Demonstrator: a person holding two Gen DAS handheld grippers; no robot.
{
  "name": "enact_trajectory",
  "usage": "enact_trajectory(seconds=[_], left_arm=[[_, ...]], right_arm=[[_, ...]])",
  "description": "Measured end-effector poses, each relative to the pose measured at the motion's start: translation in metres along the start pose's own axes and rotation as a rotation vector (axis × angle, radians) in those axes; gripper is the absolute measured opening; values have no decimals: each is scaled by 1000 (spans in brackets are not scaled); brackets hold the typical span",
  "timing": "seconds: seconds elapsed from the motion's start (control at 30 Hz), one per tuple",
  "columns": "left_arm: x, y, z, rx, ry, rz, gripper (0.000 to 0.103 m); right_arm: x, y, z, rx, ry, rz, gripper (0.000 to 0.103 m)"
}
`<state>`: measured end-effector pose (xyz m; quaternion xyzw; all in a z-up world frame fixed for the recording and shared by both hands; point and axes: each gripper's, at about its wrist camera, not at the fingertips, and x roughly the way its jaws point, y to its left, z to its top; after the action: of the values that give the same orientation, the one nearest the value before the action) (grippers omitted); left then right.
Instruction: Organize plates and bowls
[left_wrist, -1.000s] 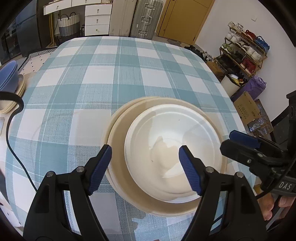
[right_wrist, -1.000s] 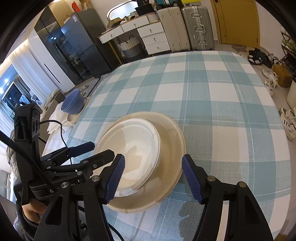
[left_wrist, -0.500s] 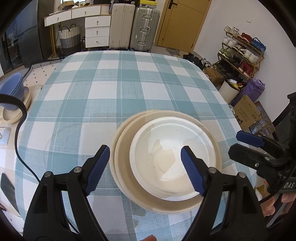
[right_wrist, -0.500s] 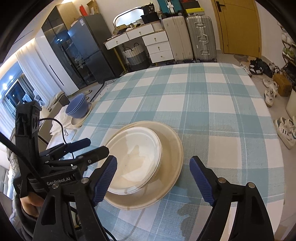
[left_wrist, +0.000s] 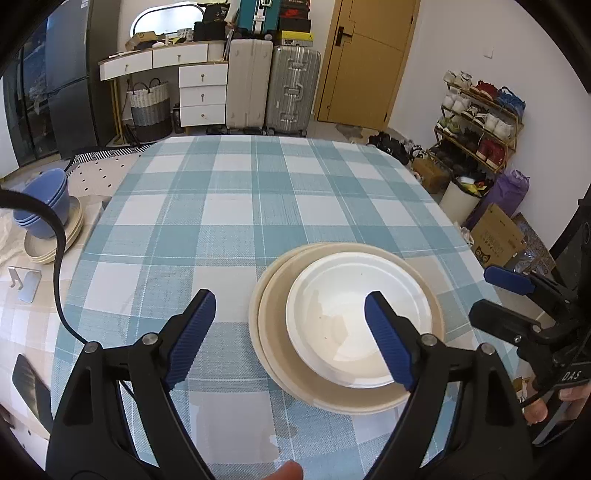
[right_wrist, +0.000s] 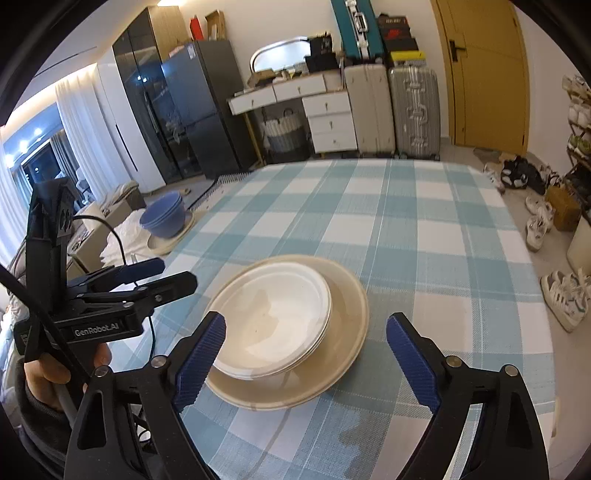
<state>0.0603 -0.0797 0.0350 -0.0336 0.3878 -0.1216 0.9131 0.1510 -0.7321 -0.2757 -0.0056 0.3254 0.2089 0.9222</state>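
White bowls (left_wrist: 351, 325) sit nested on stacked beige plates (left_wrist: 273, 332) on the checked table; they also show in the right wrist view, bowls (right_wrist: 273, 314) on plates (right_wrist: 347, 321). My left gripper (left_wrist: 288, 336) is open and empty, raised near the stack's left side. My right gripper (right_wrist: 306, 354) is open and empty, held above the stack's near edge. Each gripper appears in the other's view, the right (left_wrist: 517, 299) and the left (right_wrist: 147, 280).
Blue bowls (left_wrist: 42, 201) on beige plates (left_wrist: 44, 243) stand on a side surface to the left, also in the right wrist view (right_wrist: 164, 218). A black cable (left_wrist: 59, 266) hangs at left. A shoe rack (left_wrist: 480, 122) and boxes (left_wrist: 495, 236) stand right of the table.
Both grippers have pulled back and risen from the stack, so it looks smaller and farther. The bowls and plates have not moved.
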Motion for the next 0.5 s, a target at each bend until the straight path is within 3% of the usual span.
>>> enact_trajectory(seconds=[0.07, 0.13, 0.33, 0.5], left_arm=[[-6, 2, -1, 3, -18, 11, 86], [-10, 4, -3, 4, -37, 26, 101], [-18, 18, -14, -11, -91, 46, 101], [-17, 26, -25, -9, -134, 79, 101]], right_arm=[[-4, 1, -2, -11, -31, -6, 93], [-7, 3, -5, -27, -57, -15, 94], [-13, 7, -15, -65, -140, -31, 96], [-8, 5, -19, -80, -158, -69, 97]])
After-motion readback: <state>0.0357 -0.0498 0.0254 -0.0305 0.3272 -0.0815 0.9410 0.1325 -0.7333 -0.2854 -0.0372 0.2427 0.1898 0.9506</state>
